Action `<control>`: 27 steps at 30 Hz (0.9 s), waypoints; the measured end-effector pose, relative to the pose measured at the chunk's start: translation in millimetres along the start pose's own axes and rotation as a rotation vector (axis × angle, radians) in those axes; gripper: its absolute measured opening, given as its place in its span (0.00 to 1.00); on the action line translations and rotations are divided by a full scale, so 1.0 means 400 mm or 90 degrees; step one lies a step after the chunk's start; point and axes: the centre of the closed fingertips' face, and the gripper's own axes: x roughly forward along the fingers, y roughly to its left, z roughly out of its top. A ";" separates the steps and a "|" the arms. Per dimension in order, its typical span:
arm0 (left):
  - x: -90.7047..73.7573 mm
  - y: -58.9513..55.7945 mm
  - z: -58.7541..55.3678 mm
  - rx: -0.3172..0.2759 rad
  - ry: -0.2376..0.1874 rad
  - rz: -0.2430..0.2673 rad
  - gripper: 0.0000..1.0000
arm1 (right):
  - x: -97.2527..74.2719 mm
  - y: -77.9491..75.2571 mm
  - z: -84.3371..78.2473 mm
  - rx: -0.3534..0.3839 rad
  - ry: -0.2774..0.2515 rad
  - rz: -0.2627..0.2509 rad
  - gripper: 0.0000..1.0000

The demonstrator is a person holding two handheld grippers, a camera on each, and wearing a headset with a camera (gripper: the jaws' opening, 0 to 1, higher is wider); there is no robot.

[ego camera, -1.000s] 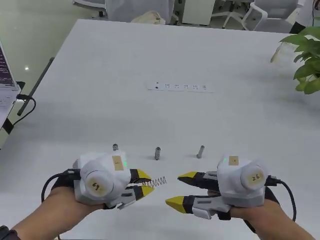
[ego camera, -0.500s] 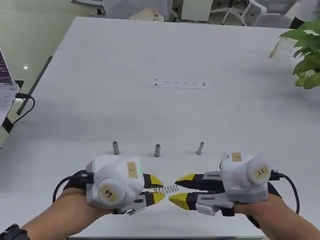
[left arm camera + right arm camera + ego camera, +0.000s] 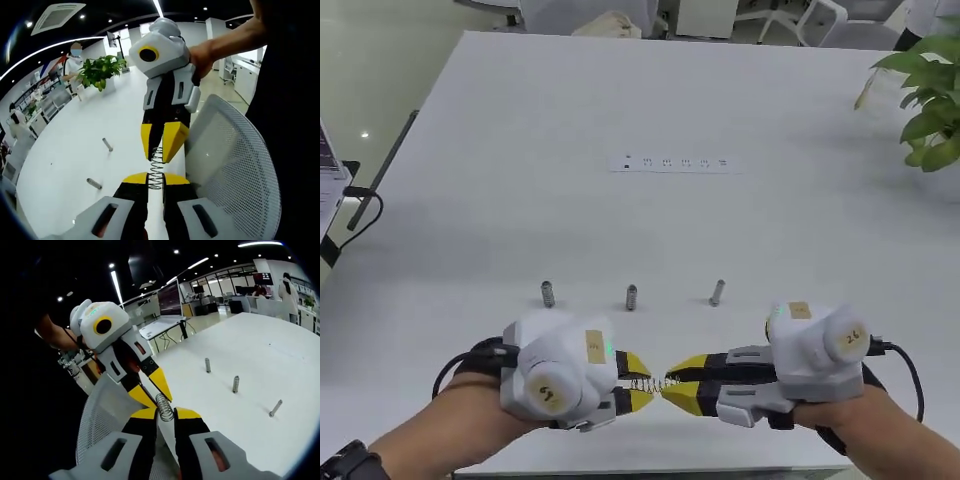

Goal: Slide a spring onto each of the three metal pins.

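Note:
A small steel spring (image 3: 651, 382) hangs level between my two grippers, just above the white table's near edge. My left gripper (image 3: 636, 382) is shut on its left end, and the coil (image 3: 156, 169) rises out of its yellow jaws. My right gripper (image 3: 671, 386) faces it tip to tip, with its jaws pressed on the other end (image 3: 164, 408). Three short metal pins stand in a row farther back: left (image 3: 547, 293), middle (image 3: 631, 296) and right (image 3: 717, 291). The right pin leans. The left and middle pins look ribbed.
A white power strip (image 3: 675, 163) lies flat at mid-table. A green plant (image 3: 928, 95) stands at the far right. A black cable (image 3: 360, 208) hangs off the left edge. A white mesh chair (image 3: 235, 165) sits below the grippers, off the table's near edge.
My right gripper has moved left to the free end of the spring, and its jaws have come together on it. The left gripper has shifted slightly right with the spring.

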 end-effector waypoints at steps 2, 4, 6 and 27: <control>0.003 0.000 0.002 0.003 0.001 -0.001 0.02 | -0.001 0.003 0.001 0.002 0.000 0.004 0.10; 0.004 0.001 0.004 0.006 0.002 -0.001 0.02 | -0.003 0.006 0.005 0.001 -0.002 0.006 0.09; 0.007 0.004 0.002 0.009 0.004 0.002 0.02 | -0.004 0.008 0.012 0.003 -0.007 0.008 0.09; 0.025 0.009 -0.013 0.001 0.011 0.007 0.03 | -0.013 0.000 0.023 -0.025 0.008 -0.021 0.08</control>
